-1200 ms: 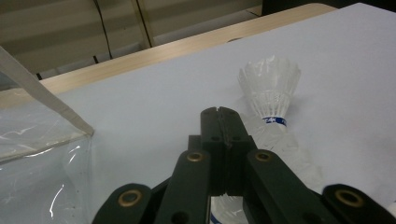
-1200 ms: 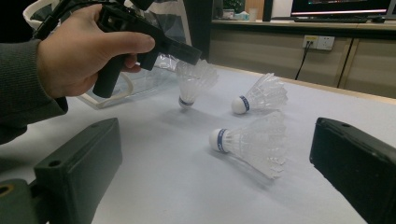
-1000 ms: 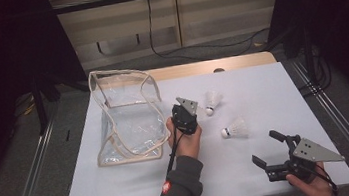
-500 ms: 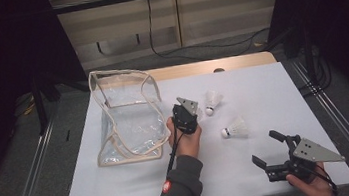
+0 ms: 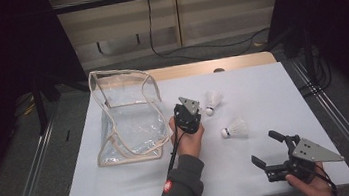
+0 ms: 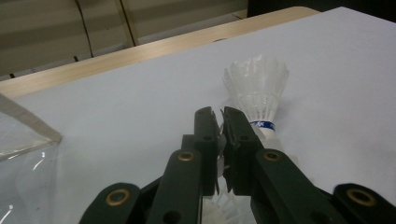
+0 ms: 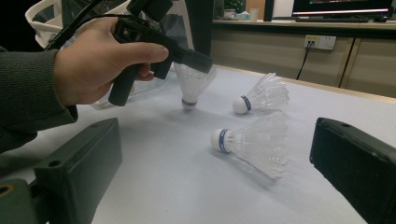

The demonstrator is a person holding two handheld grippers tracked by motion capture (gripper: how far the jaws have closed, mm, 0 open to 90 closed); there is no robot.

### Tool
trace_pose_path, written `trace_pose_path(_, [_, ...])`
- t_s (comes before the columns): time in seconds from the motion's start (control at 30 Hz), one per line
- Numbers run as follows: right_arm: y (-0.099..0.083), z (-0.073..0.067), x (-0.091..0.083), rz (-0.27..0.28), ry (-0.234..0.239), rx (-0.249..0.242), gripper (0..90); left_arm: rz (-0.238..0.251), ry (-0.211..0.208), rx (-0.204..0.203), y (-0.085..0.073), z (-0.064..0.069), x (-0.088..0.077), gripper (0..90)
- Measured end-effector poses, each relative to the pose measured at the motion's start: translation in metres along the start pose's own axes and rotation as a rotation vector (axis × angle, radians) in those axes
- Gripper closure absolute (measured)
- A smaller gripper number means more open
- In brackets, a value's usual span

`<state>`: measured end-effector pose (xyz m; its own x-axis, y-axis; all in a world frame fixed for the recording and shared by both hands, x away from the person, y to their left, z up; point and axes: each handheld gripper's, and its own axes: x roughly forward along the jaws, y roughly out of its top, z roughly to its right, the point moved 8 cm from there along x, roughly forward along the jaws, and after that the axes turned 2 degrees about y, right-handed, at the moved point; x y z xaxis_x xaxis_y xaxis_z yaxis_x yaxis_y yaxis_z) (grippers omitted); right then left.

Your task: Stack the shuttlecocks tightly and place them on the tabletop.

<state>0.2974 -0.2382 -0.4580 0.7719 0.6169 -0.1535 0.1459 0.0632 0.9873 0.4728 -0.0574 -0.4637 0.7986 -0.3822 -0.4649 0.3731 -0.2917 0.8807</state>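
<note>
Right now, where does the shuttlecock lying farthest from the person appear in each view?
High view: the far shuttlecock lies mid-table, right of the clear bag.
Left gripper view: upper right of centre, cork toward the camera.
Right gripper view: right of centre, cork pointing left.
Shared landmark: the clear bag, at the left in every view.

Bag (image 5: 124, 119) on the left part of the table (image 5: 261, 82), 2 shuttlecocks lying to its right, one (image 5: 212, 99) farther back, one (image 5: 235, 129) nearer, a 3rd shuttlecock (image 7: 193, 83) upright between bag and these, left gripper (image 5: 188, 119) on its feathers, right gripper (image 5: 272, 151) near the front right corner.
</note>
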Motion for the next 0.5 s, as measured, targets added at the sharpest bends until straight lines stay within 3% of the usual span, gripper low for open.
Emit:
trace_pose_path(0.27, [0.000,0.000,0.000,-0.002,0.000,-0.002,2.0,0.015,-0.035,-0.015,0.001,0.009,0.005,83.0])
trace_pose_path(0.4, [0.000,-0.001,0.001,-0.002,0.003,-0.003,2.0,-0.003,-0.052,0.007,0.004,0.012,0.006,82.2])
trace_pose_path(0.5, [0.000,-0.001,0.001,-0.002,0.004,-0.003,2.0,-0.008,-0.061,-0.005,0.004,0.015,0.008,82.2])
